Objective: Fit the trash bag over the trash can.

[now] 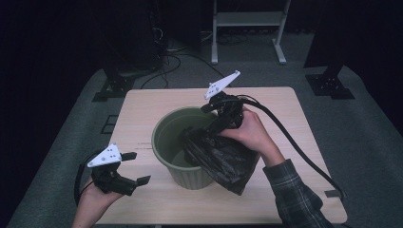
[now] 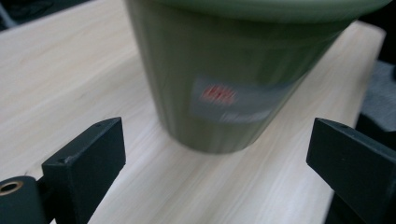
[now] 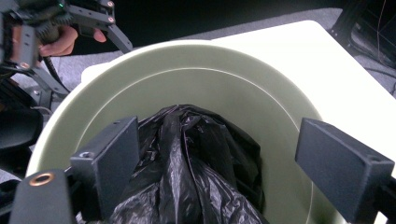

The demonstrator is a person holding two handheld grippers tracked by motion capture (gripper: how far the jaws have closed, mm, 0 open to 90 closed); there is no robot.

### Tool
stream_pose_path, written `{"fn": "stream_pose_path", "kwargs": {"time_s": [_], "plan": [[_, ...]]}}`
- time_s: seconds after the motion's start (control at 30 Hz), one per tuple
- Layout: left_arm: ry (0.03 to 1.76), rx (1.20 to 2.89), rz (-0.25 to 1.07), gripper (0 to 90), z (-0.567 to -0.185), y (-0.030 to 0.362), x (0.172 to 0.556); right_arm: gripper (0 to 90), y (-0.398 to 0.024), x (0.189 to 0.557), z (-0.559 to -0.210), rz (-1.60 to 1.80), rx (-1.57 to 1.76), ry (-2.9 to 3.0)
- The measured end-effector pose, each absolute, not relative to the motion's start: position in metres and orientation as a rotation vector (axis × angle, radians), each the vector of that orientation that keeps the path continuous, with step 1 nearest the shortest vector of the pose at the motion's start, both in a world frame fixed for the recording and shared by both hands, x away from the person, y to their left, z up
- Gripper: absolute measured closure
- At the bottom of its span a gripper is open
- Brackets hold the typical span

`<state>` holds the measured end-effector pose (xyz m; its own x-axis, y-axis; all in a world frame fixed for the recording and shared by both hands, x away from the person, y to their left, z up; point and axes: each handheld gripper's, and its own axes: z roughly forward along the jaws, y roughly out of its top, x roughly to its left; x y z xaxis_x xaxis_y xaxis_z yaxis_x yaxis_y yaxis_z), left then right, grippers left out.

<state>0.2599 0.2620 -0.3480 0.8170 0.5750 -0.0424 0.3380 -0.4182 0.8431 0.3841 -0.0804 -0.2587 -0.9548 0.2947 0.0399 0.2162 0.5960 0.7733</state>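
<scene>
A green ribbed bin (image 1: 166, 137) stands in the middle of the wooden table (image 1: 142, 107). A crumpled black plastic bag (image 1: 223, 161) hangs over its right rim, part inside and part down the outside. My right gripper (image 1: 205, 129) points down into the bin from the far right. In the right gripper view the bag (image 3: 187, 168) bulges up between the wide-apart jaws of the right gripper (image 3: 219, 144), and the pads do not press on it. My left gripper (image 1: 137, 167) stands open at the near left of the bin, with nothing between its jaws. The left gripper view has the bin's wall (image 2: 177, 70) and its label (image 2: 233, 100) close ahead.
The right gripper's thick black cable (image 1: 294, 142) trails over the table's right side to its near edge. Behind the table a white frame (image 1: 247, 19) and black stand feet (image 1: 114, 85) rest on the grey floor. The left gripper (image 3: 93, 18) is held beyond the bin's rim.
</scene>
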Motion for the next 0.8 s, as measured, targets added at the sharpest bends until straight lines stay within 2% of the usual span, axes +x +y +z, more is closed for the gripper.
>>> {"fn": "stream_pose_path", "kwargs": {"time_s": [0.17,0.33,0.4,0.8], "plan": [[0.593,2.026,0.300,11.3,-0.327,0.251,0.262,12.9,-0.092,0.387,-0.262,1.304,0.472,2.722],[0.551,2.025,0.308,13.9,-0.313,0.235,0.278,13.0,-0.102,0.387,-0.264,1.314,0.492,2.719],[0.527,2.012,0.297,19.9,-0.309,0.231,0.285,13.0,-0.106,0.387,-0.264,1.318,0.495,2.716],[0.416,2.040,0.293,30.7,-0.288,0.191,0.324,14.8,-0.128,0.385,-0.268,1.340,0.531,2.714]]}}
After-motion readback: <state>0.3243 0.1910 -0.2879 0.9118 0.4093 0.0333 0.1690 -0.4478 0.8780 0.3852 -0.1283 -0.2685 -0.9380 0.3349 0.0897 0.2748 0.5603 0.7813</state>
